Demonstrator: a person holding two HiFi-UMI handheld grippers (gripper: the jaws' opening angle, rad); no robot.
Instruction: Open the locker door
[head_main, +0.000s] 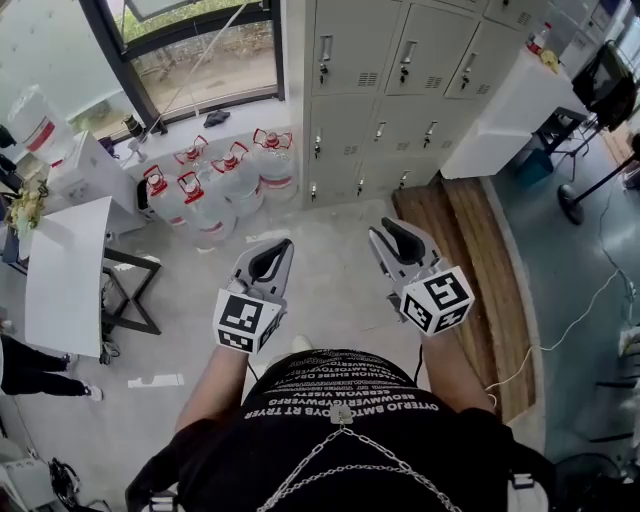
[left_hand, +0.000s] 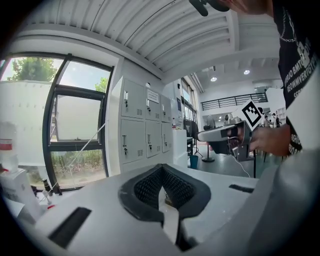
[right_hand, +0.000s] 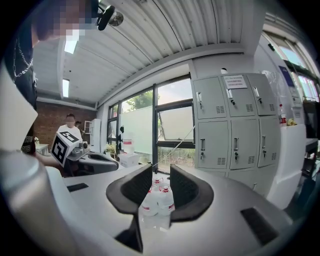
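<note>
A bank of grey lockers (head_main: 400, 60) stands against the far wall, every door shut, each with a small handle. The same lockers (left_hand: 145, 130) show in the left gripper view, and in the right gripper view the lockers (right_hand: 232, 122) stand right of centre. My left gripper (head_main: 278, 245) hangs in the air in front of my chest, well short of the lockers. Its jaws are shut with nothing between them (left_hand: 161, 169). Beside it, the right gripper (head_main: 390, 232) is at about the same height. It stands open (right_hand: 161, 172) and holds nothing; only distant water jugs show through the gap.
Several large water jugs (head_main: 215, 180) stand on the floor below the window (head_main: 200, 60), left of the lockers. A white table (head_main: 65, 260) is at the left, a white cabinet (head_main: 510, 100) right of the lockers. A wooden platform (head_main: 460, 240) lies ahead on the right. Someone's legs (head_main: 30, 365) show at the left edge.
</note>
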